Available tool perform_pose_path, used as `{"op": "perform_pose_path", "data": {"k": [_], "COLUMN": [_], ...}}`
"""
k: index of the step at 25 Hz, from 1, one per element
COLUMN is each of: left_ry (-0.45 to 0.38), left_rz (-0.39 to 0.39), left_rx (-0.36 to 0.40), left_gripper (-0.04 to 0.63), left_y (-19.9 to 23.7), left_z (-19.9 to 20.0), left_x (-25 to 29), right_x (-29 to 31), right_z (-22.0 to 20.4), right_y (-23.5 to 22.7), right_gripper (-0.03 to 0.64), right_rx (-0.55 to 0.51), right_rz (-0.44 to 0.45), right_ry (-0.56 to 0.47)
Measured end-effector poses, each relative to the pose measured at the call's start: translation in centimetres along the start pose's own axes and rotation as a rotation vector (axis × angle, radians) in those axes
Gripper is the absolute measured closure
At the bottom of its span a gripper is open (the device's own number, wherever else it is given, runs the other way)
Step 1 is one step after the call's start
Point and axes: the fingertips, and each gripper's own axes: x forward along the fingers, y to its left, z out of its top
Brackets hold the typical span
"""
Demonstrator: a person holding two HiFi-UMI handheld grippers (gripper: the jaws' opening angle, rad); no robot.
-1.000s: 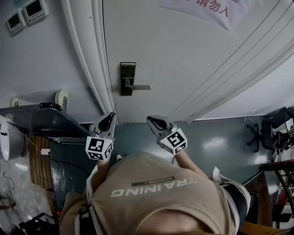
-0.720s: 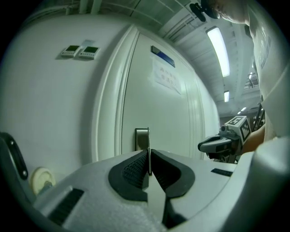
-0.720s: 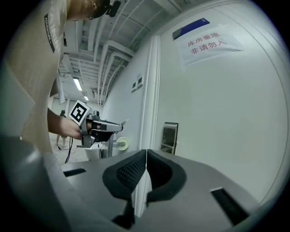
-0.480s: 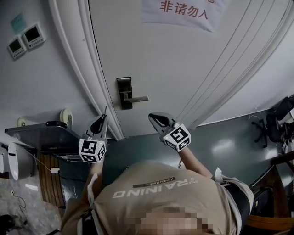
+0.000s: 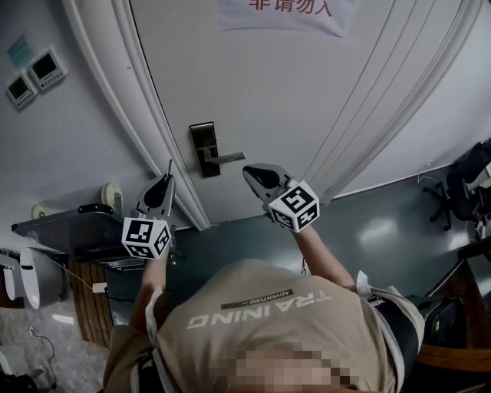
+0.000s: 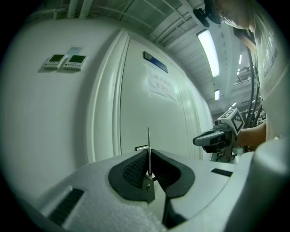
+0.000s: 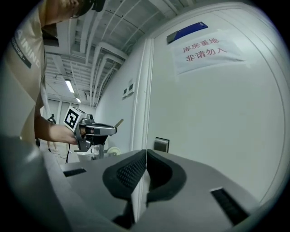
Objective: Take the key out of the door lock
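The dark lock plate (image 5: 203, 148) with its lever handle (image 5: 227, 157) sits on the white door. My left gripper (image 5: 163, 185) is shut on a thin metal key (image 5: 169, 166), below and left of the lock by the door frame. In the left gripper view the key blade (image 6: 148, 147) stands upright between the pads, apart from the door. My right gripper (image 5: 254, 176) is shut with nothing in it, just right of the handle's end. The right gripper view shows the lock plate (image 7: 161, 144) and the left gripper (image 7: 98, 129).
A paper notice with red print (image 5: 285, 11) hangs on the door. Two wall control panels (image 5: 34, 75) are at the upper left. A dark table (image 5: 73, 222) and a white device (image 5: 42, 275) stand at the left. An office chair (image 5: 466, 175) is at the right.
The head view has tilted, so the lock sits lower in the picture. My left gripper with the key has drifted left of the door frame; my right gripper has risen close to the handle.
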Motion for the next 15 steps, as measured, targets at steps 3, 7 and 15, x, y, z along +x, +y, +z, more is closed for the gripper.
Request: {"op": "perform_pose_path", "data": {"k": [3,7,15], "left_ry": [-0.024,-0.072,-0.146], "left_rz": [-0.017,0.014,0.135], "left_rx": [0.034,0.025,0.04], "left_gripper": [0.572,0.572,0.572], "left_y": [-0.1,0.4,1.9], "left_z": [1.7,3.4,4.5], "left_x": [0.8,1.0,1.4], "right_x": [0.4,0.1,-0.9], "right_z": [1.3,3.0,5.2], "right_y": [-0.2,-1.6,-4.1], "right_gripper": [0.603,0.603,0.602], "right_rx": [-0.013,-0.008,-0.064], "right_rz": [-0.005,-0.053,-0.184], "right_ry": [-0.024,-0.078,-0.184]}}
